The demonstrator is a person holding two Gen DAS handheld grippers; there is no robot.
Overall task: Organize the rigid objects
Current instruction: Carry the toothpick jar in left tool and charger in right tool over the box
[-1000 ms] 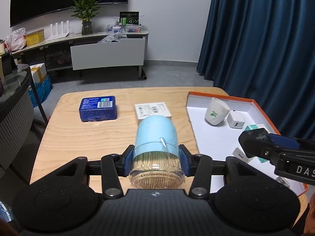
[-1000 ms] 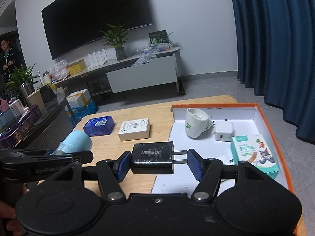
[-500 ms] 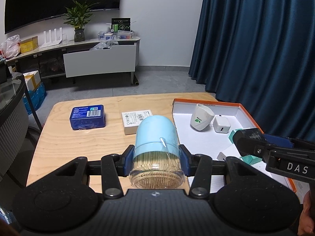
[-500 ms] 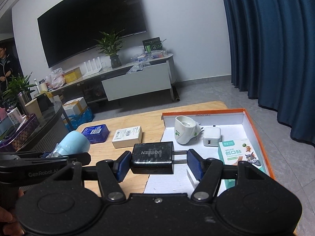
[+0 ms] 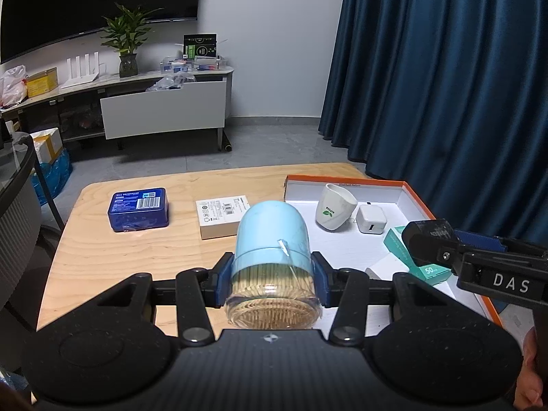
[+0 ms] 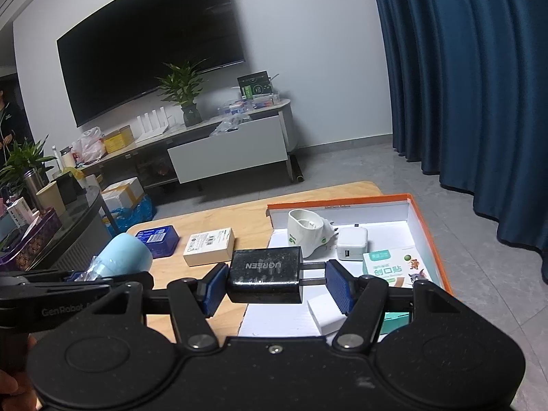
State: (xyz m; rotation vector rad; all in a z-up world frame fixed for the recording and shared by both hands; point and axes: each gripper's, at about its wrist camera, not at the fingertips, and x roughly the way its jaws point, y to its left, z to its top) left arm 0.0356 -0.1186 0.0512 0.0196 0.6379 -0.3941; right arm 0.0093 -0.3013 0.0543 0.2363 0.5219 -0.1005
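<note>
My left gripper [image 5: 272, 279] is shut on a toothpick jar [image 5: 272, 239] with a light blue lid, held above the wooden table [image 5: 102, 250]. My right gripper [image 6: 274, 282] is shut on a black UGREEN charger [image 6: 263, 274], held above the near part of the orange-rimmed white box [image 6: 428, 226]. In the box lie a white cup-shaped holder [image 6: 306, 233], a white charger cube [image 6: 352, 243], a teal bandage box [image 6: 394, 267] and a small white box [image 6: 325, 315]. On the table lie a blue tin [image 5: 138, 209] and a white carton [image 5: 221, 215].
A dark blue curtain [image 5: 445, 85] hangs to the right. A TV cabinet [image 5: 164, 109] with a plant [image 5: 128, 41] stands at the far wall. A glass table [image 6: 51, 233] with clutter stands to the left.
Both grippers have risen and drawn back from the table, so the table and box look smaller and farther. Both grips are unchanged.
</note>
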